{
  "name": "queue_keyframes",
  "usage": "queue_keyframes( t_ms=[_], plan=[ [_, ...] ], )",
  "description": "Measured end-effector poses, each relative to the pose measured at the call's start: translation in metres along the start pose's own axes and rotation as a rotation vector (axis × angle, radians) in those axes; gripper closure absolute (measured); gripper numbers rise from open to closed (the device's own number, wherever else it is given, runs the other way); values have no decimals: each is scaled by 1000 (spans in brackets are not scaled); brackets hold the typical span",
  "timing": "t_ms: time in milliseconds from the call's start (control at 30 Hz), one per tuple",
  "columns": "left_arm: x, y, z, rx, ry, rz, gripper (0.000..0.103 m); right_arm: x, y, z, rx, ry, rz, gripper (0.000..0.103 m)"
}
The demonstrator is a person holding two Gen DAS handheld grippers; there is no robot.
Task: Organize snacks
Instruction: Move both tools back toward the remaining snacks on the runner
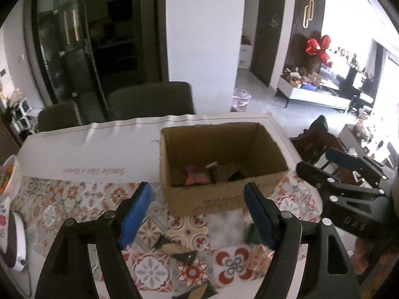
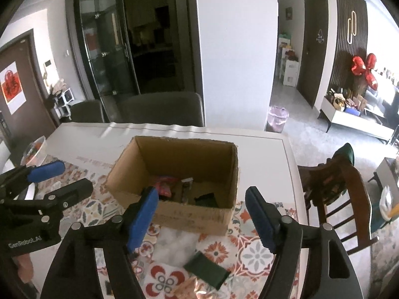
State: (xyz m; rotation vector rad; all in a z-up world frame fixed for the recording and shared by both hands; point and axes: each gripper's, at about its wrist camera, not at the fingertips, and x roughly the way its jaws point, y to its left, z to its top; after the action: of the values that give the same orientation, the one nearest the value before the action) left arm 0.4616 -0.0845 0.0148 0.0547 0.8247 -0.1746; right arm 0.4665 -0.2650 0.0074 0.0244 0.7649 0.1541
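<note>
We are viewing the cardboard box (image 2: 174,174) at frame centre, already holding several snack packets (image 2: 164,185). Both the left gripper (image 1: 197,211) and right gripper (image 2: 202,214) are hanging spread and empty. A dark green packet (image 2: 207,270) and dark wrappers (image 1: 179,248) are lying low in frame on the patterned tablecloth (image 1: 74,199), awaiting boxing.

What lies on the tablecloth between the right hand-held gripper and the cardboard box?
In the right wrist view, a dark green packet lies on the patterned tablecloth between the right hand-held gripper and the cardboard box.
</note>
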Motion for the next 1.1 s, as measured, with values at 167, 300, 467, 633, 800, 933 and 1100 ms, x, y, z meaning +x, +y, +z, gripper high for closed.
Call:
queue_keyframes(
  t_ms=[167,300,467,633,800,933,1100],
  plan=[
    [-3,6,-21,-15,24,51,23,2,4,-13,-18,44,-27,30],
    [1,12,-40,-27,74,48,23,9,3,-27,-22,97,-62,30],
    [7,11,-69,-37,139,43,23,13,5,-50,-65,132,-97,30],
    [13,2,-97,-20,199,28,23,17,2,-74,-54,195,-83,30],
    [14,-6,-119,-11,230,14,23,15,-3,-100,-32,252,-87,30],
    [12,-14,-139,10,244,13,23,8,-5,-122,-11,271,-103,30],
    [7,-19,-158,32,243,9,23,-2,-6,-148,-7,279,-126,30]
  ],
)
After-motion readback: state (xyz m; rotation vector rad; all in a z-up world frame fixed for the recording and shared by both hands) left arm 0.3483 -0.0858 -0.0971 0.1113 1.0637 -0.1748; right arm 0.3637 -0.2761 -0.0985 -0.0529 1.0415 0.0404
